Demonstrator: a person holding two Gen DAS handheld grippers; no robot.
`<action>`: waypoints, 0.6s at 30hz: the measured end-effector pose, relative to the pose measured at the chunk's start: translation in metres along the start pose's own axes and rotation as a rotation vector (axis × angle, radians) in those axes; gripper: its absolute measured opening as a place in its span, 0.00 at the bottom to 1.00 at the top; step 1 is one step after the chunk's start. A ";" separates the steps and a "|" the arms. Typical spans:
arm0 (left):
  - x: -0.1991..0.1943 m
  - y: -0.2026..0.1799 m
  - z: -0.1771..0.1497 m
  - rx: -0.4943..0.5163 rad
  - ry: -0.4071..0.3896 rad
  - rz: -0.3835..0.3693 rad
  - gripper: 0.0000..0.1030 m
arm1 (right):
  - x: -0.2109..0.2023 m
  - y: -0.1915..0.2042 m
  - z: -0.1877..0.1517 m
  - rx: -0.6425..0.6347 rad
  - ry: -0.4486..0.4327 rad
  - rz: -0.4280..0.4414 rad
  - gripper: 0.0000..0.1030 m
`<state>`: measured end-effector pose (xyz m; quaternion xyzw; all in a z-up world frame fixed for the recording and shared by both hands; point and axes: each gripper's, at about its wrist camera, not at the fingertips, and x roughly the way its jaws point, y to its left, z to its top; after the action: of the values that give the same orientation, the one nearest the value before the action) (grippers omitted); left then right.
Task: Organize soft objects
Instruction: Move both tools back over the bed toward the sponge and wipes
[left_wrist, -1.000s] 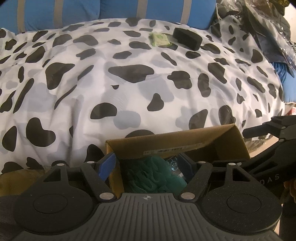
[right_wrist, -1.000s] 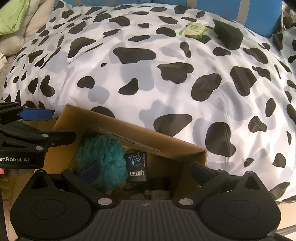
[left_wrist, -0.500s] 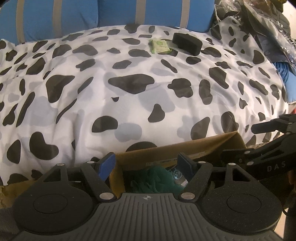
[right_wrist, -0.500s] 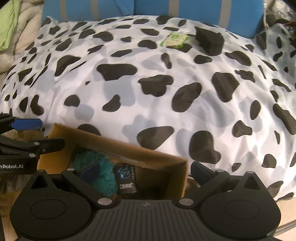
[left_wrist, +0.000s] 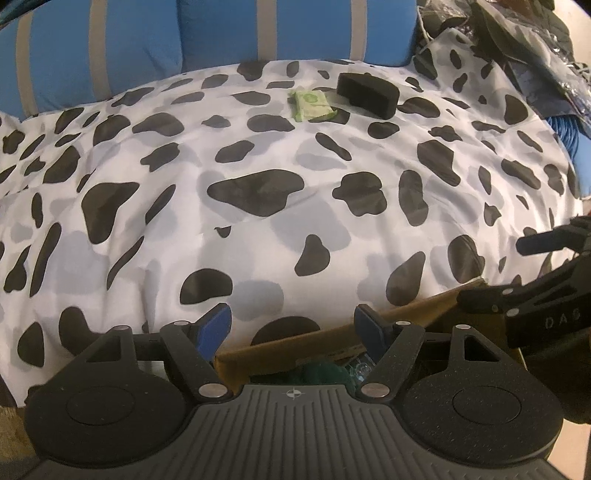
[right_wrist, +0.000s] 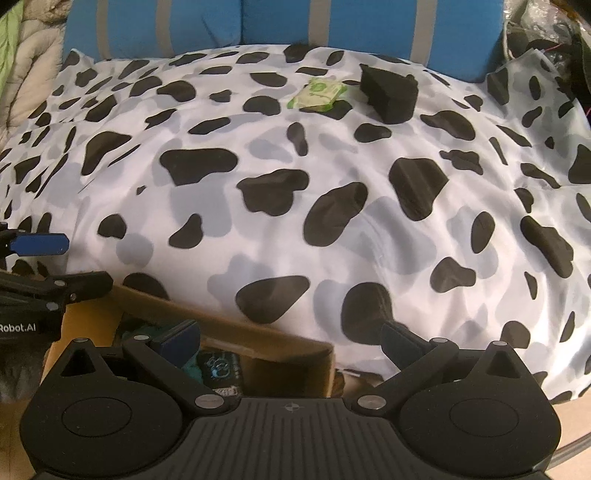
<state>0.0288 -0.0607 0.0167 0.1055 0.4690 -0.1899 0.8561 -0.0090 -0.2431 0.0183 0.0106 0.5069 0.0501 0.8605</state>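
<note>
Both the left gripper (left_wrist: 293, 326) and right gripper (right_wrist: 290, 341) stand wide and empty above a corrugated cardboard box (right_wrist: 266, 338). A fluffy teal item, probably a mesh sponge (left_wrist: 314, 373), lies inside. A black foam block (right_wrist: 389, 96) rests on the cow-print quilt (right_wrist: 295, 192).

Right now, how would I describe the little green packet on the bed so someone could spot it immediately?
Look to the far side of the cow-print duvet, near the blue striped pillows. A black foam block lies there; the green packet lies just left of it, flat, pale green and printed.

On the duvet (left_wrist: 258, 229), the tissue pack (left_wrist: 312, 105) lies just left of the sponge block (left_wrist: 367, 94); the cardboard box (left_wrist: 406, 325) sits at its near edge.
</note>
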 end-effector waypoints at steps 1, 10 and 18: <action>0.002 -0.001 0.002 0.008 -0.001 0.000 0.71 | 0.000 -0.001 0.001 0.006 -0.006 -0.002 1.00; 0.016 0.002 0.016 0.022 -0.011 0.000 0.71 | 0.010 -0.013 0.016 0.008 -0.033 -0.037 1.00; 0.027 0.007 0.029 0.028 -0.013 -0.004 0.70 | 0.021 -0.022 0.033 0.004 -0.043 -0.051 1.00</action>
<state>0.0667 -0.0710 0.0096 0.1152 0.4609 -0.1989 0.8572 0.0318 -0.2621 0.0141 0.0004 0.4886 0.0270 0.8721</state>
